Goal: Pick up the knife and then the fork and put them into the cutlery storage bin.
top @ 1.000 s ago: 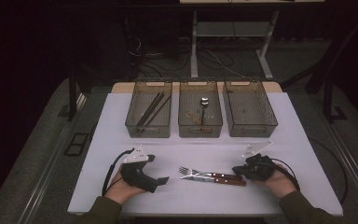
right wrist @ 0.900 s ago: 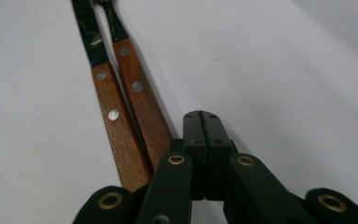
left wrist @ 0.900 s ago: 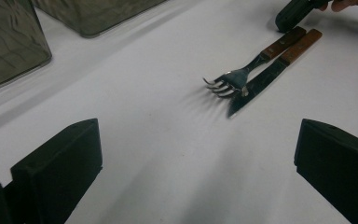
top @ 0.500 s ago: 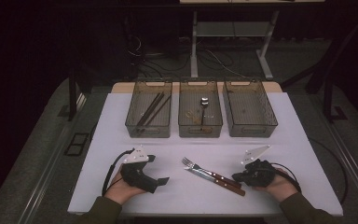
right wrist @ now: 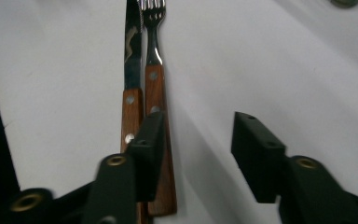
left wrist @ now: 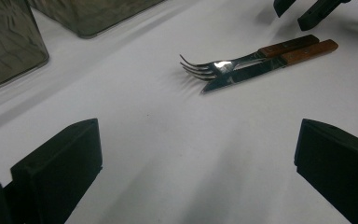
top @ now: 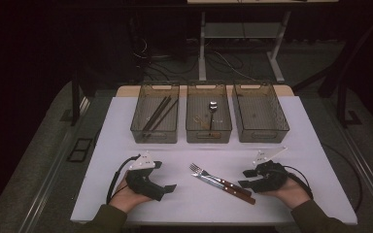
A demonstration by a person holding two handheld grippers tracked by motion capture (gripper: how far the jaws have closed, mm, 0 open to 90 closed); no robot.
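A wooden-handled steel fork (top: 212, 175) and matching knife (top: 226, 185) are seen lying side by side at the white table's (top: 296, 145) near centre. The right gripper (top: 247, 178), just opened, is held beside their handles with nothing clasped; the left gripper (top: 166, 180) is held wide open, empty.

White counter (top: 291, 145) all the way across, and on it a fork (top: 209, 175) and a knife (top: 226, 187), both shiny silver metal with reddish-brown wooden handles dotted with pale rivets. The right gripper (right wrist: 193, 144) and the left gripper (left wrist: 196, 154) are matt black, each topped with a pale grey plate. Three smoky grey see-through bins (top: 261, 116) at the back, dark sticks (top: 158, 114) in the left one.
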